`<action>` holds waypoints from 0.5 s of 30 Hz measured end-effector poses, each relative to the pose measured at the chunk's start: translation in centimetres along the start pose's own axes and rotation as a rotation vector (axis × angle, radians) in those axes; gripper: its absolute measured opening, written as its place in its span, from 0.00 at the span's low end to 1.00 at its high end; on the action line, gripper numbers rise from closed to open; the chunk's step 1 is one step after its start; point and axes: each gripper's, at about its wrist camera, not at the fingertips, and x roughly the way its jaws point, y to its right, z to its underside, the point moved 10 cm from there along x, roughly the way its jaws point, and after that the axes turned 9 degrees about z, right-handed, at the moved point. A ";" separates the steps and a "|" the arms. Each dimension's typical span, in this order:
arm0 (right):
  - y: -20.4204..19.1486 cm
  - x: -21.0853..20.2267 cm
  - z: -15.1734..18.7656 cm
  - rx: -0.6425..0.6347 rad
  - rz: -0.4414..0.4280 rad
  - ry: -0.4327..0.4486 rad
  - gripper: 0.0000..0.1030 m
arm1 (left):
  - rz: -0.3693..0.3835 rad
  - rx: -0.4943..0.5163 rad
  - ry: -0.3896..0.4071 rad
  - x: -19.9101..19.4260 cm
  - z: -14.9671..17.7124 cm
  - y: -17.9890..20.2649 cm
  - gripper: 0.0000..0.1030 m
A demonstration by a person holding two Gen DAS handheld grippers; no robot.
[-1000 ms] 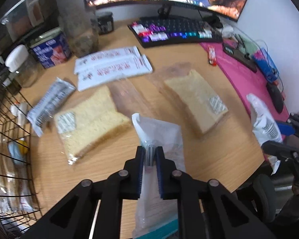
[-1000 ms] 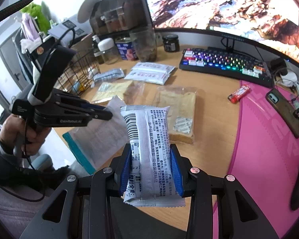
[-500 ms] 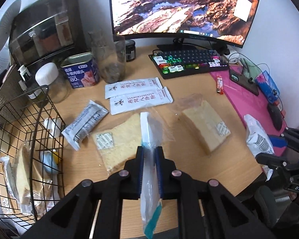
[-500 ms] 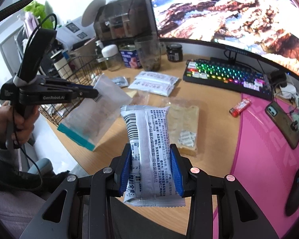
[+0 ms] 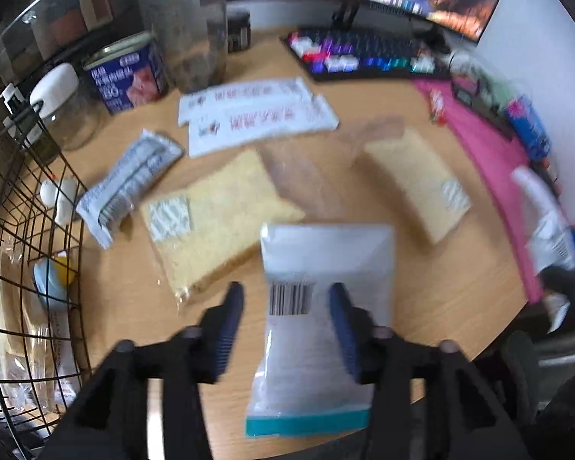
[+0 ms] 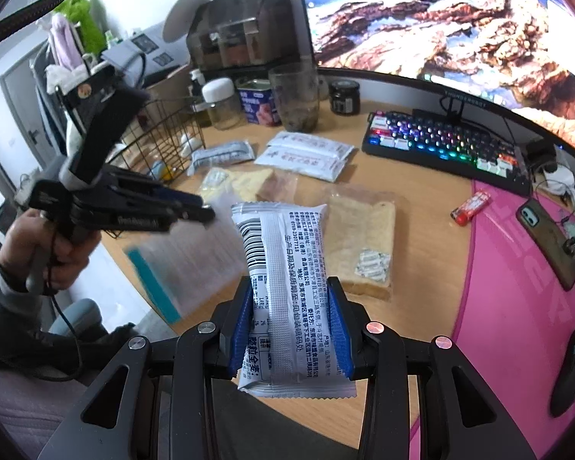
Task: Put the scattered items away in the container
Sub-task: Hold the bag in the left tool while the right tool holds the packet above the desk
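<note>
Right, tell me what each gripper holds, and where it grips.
Right gripper: silver foil snack packet, clamped across its lower half. Left gripper: jaws just opened; clear teal-edged zip bag between them, unpressed.

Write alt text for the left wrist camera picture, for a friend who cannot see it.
The left gripper, its jaws just opened, hangs above a wooden desk with a clear zip bag loose between its blue pads. Beyond lie two wrapped bread slices, snack packets and a lit keyboard; a wire basket stands at the left. The picture is blurred.
</note>
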 end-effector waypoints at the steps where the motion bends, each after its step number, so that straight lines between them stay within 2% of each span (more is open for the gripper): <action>1: 0.2 0.0 0.0 0.001 0.002 -0.001 0.37 | -0.019 0.014 -0.023 0.3 0.4 0.0 0.58; 3: 0.4 0.2 0.1 0.004 0.002 -0.005 0.38 | -0.031 0.031 -0.059 0.6 1.2 0.3 0.58; 6: 0.5 0.7 0.4 0.006 -0.002 -0.018 0.38 | 0.019 0.013 -0.062 0.2 1.6 1.1 0.59; 8: 0.4 0.9 0.5 0.006 -0.008 -0.023 0.38 | 0.010 0.028 -0.065 0.0 1.7 1.9 0.60; 10: 0.3 1.0 0.5 0.004 -0.013 -0.022 0.38 | -0.047 0.062 -0.060 0.1 1.5 2.5 0.66; 13: 0.2 1.2 0.6 -0.001 -0.015 -0.024 0.38 | -0.178 0.060 -0.080 1.2 1.6 2.1 0.66; 15: 0.2 1.7 1.1 -0.005 0.005 -0.048 0.38 | -0.225 0.056 -0.078 1.7 1.8 2.0 0.67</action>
